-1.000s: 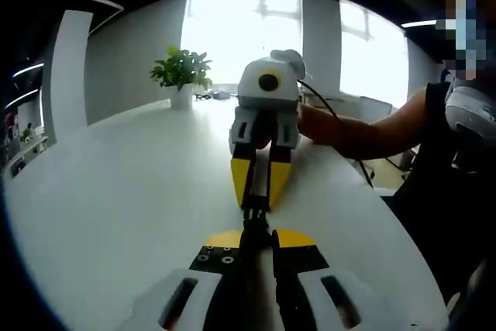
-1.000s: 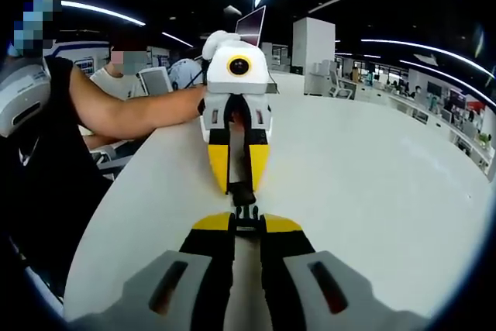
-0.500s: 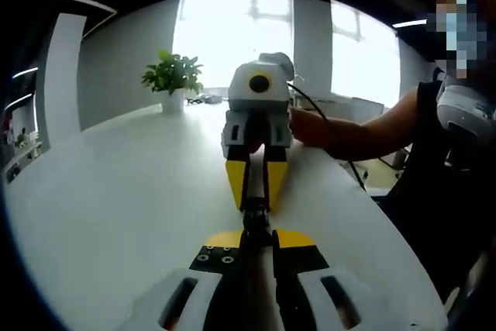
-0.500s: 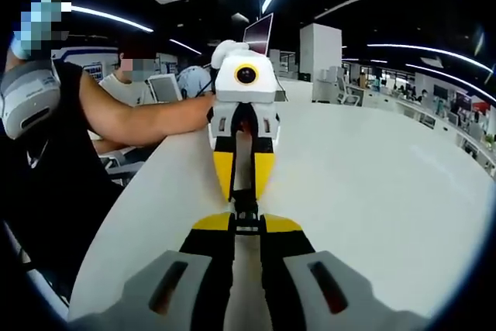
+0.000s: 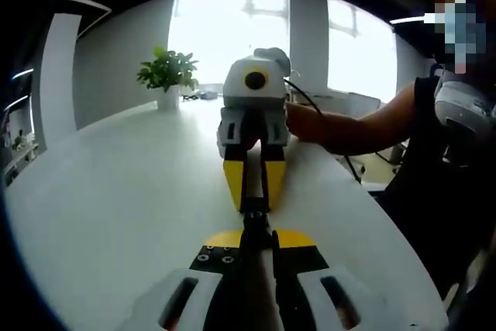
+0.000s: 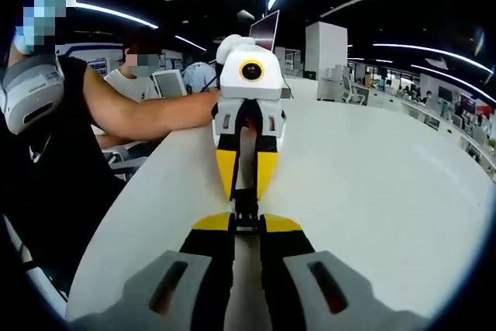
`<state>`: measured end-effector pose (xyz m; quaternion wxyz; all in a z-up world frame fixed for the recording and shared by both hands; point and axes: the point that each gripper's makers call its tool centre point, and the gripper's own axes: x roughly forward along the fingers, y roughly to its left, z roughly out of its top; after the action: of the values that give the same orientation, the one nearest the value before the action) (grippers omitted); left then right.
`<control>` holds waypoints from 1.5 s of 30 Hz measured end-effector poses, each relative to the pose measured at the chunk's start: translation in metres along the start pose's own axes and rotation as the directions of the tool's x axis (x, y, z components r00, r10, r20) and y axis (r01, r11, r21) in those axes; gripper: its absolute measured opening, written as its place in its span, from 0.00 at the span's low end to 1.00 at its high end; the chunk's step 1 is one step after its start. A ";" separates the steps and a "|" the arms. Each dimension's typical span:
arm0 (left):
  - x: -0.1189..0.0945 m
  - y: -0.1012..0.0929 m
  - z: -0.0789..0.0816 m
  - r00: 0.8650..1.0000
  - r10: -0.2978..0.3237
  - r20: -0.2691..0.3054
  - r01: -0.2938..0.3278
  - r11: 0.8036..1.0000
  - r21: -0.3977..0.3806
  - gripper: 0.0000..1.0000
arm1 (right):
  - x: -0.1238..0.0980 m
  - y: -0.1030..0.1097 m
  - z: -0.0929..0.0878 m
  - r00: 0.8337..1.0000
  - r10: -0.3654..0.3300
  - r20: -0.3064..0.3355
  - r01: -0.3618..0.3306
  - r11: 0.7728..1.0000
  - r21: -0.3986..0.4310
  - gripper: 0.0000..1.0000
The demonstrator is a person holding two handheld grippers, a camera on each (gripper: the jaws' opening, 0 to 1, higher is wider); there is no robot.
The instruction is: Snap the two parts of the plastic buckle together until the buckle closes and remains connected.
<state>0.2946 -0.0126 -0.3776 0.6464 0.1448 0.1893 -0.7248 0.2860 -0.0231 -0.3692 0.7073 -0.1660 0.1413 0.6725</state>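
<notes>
Buckle halves pressed nose to nose over the white bench (image 5: 116, 215)

Across the last second the gap between the two tools has hardly altered; the black plastic buckle (image 5: 256, 218) sits at lower centre of each view, seemingly mated, though the seam is too small to confirm a latch. The left hand-held gripper (image 5: 256, 236) pinches one half, the right hand-held gripper (image 6: 246, 226) the other. Yellow-tipped black jaws, matte; bench smooth and faintly glossy.
</notes>
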 end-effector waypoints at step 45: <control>0.010 -0.004 0.006 1.000 -0.002 0.001 0.002 1.000 0.013 0.09 | 0.004 0.001 -0.001 1.000 0.013 -0.008 -0.013 1.000 -0.018 0.08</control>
<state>0.2895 -0.0237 -0.3759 0.6448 0.1482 0.1845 -0.7268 0.2857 -0.0197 -0.3718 0.7008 -0.1743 0.1392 0.6776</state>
